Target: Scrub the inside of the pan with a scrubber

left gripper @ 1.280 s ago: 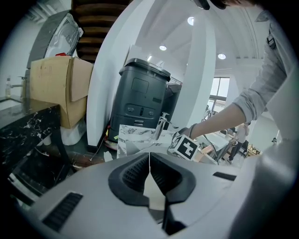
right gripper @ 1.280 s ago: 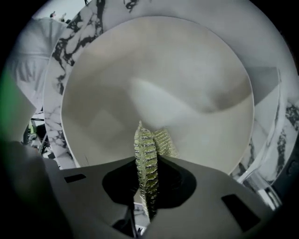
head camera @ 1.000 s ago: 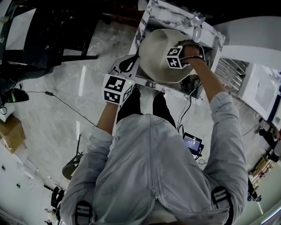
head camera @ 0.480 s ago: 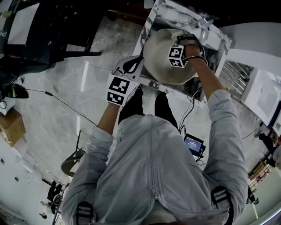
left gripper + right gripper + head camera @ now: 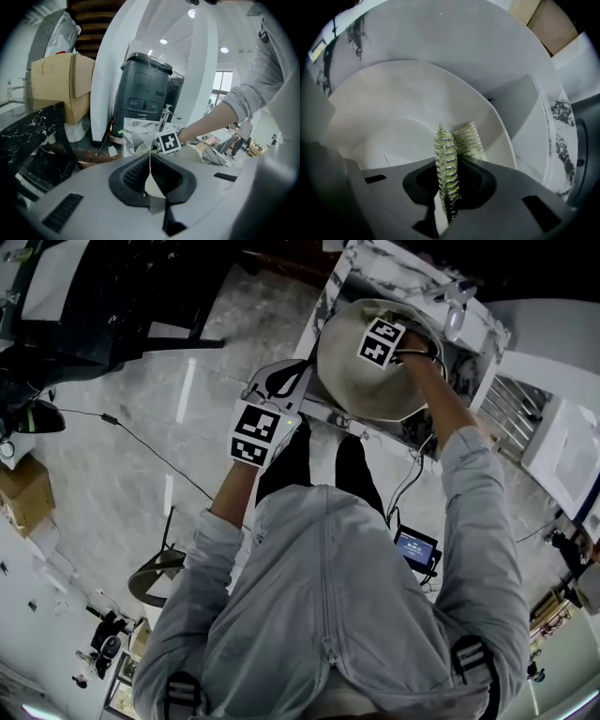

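- Left gripper (image 5: 151, 176): jaws closed on a thin pale edge of the pan (image 5: 370, 381). In the head view this gripper sits at the pan's left rim.
- Right gripper (image 5: 447, 187): jaws clamped on the scrubber (image 5: 447, 159).
- Scrubber: green-silver mesh, folded, standing upright between the jaws. A second fold shows just beside it on the right. The top of the scrubber projects past the jaws, against the pan's inner surface.
- Pan: cream, round, with a smooth, pale inside. It is over the sink (image 5: 469, 371), which is framed by a marbled counter (image 5: 349, 266). The right gripper's marker cube (image 5: 380, 341) is above the far half of the pan's inside.
- Faucet (image 5: 457, 294): at the far right corner of the counter, just beyond the pan's rim.
- Person: stands at the counter in a grey jacket (image 5: 328, 615), with both arms stretched forward to the pan.
- Left gripper view, background: a dark grey bin (image 5: 140, 93) stands beyond the counter, with a cardboard box (image 5: 56, 84) to its left.
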A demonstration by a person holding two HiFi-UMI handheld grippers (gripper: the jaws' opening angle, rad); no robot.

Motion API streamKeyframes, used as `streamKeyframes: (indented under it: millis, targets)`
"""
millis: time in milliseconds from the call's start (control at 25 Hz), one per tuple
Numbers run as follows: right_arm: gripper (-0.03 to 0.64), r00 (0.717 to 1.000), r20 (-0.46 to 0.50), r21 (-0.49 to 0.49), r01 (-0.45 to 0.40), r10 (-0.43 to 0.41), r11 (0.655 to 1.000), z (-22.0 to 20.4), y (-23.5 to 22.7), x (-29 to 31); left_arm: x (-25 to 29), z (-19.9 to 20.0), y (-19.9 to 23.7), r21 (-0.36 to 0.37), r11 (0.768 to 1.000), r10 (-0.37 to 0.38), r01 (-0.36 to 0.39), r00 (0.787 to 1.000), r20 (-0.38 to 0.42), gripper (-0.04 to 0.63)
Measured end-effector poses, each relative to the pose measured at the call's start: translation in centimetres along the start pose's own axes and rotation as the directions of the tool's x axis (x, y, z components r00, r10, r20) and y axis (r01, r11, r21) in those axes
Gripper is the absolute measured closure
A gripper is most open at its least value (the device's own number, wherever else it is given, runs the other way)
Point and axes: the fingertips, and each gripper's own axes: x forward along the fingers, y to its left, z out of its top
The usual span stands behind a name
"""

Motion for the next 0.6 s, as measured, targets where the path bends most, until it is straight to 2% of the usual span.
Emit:
streamKeyframes:
  millis: [160, 320, 520, 600]
  targets:
    - [0.535, 0.994, 0.082, 0.136, -0.088, 0.077, 0.987, 1.5, 0.7, 0.4, -0.3, -0.7, 0.3, -0.020, 1.000, 0.013, -0.013, 1.000, -0.004, 0.571]
    - [0.535, 0.974, 0.177, 0.328, -0.197, 0.145, 0.924, 2.8, 1.6, 0.4, -0.6, -1.4, 0.5, -0.043, 0.999, 0.020, -0.021, 1.000, -0.011, 0.571]
    - [0.534, 0.957, 0.234, 0.402, -0.254, 0.169, 0.880, 4.2, 2.8, 0.2, -0.6, -1.8, 0.5, -0.074, 0.997, 0.032, -0.032, 0.999, -0.005, 0.571]
    - [0.535, 0.957, 0.191, 0.407, -0.280, 0.219, 0.870, 3.8, 4.1, -0.3, -0.5, -1.7, 0.3, -0.075, 0.997, 0.029, -0.029, 1.000, -0.002, 0.571]
